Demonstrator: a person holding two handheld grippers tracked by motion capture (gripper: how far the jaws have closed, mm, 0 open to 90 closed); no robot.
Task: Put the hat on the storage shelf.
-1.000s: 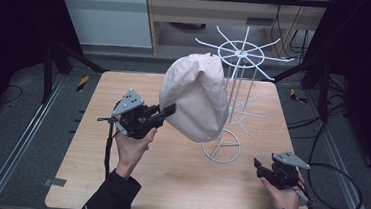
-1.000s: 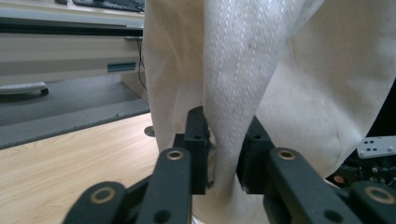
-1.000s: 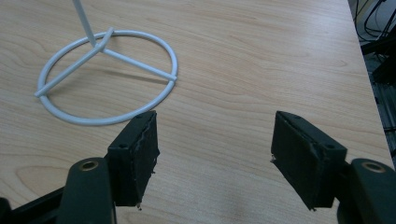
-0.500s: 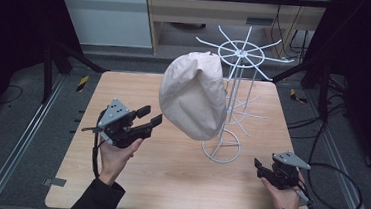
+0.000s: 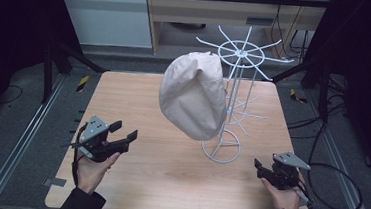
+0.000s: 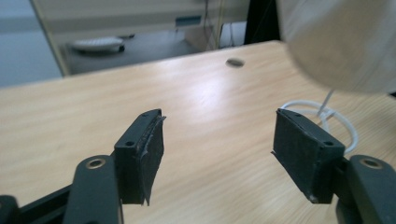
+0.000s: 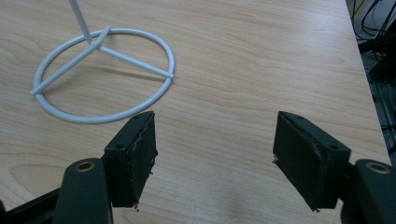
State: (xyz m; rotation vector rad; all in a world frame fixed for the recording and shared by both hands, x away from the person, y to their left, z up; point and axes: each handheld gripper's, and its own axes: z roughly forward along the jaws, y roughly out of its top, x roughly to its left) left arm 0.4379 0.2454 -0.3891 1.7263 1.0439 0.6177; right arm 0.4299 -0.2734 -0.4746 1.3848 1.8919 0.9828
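Moved: since 1.0 s ago my left hand-held gripper [image 5: 126,133] has let go of the cap [image 5: 194,95] and pulled back toward the desk's near-left corner; right one hasn't shifted
Left hand-held gripper: jaws spread wide, nothing btwn them, held just above the desk [image 5: 168,168], well apart from the cap; in its own view I see bare wood btwn the pads [image 6: 144,144] w/ the cap blurred at top right
Right hand-held gripper [image 5: 259,166]: also spread open & empty, near-right part of the desk, close to the rack's ring base [image 7: 105,70] but not touching it
Cap: beige fabric, hanging on the white wire rack [image 5: 240,53], draped on its left side, clear of the desk surface
Rack: upright, right of centre, spokes fanning out at the top, ring base flat on the wood
Desk: light wood, small round hole [image 6: 235,62] in the top
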